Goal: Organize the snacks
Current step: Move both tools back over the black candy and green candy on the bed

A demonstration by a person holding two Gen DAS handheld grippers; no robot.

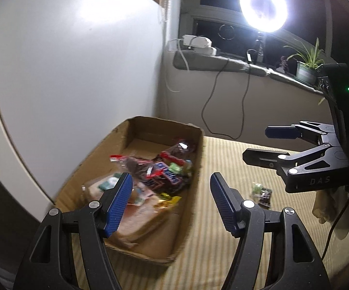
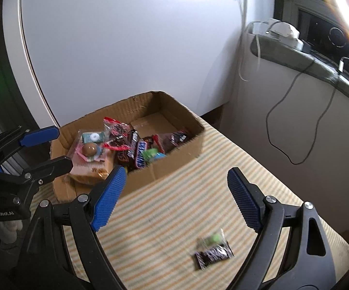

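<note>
The left gripper [image 1: 170,203] points forward and downward over the near end of the cardboard box [image 1: 193,193], its blue fingers [image 1: 118,205] spread wide with nothing between them. The right gripper [image 2: 176,200] tilts down over the striped cloth [image 2: 174,217] on the worktop, beside the box's long side, fingers likewise wide and empty. The box holds a heap of snacks [image 2: 135,149]: candy bars, red-edged wrappers and a flat pinkish packet. Two small wrapped candies [image 2: 213,251] lie loose on the cloth, well apart from the box and below the right gripper. Behind stand a white panel [image 2: 126,36], a windowsill [image 1: 222,62] with a trailing cable, a ring light [image 1: 262,7] and a potted plant [image 1: 306,62].
</note>
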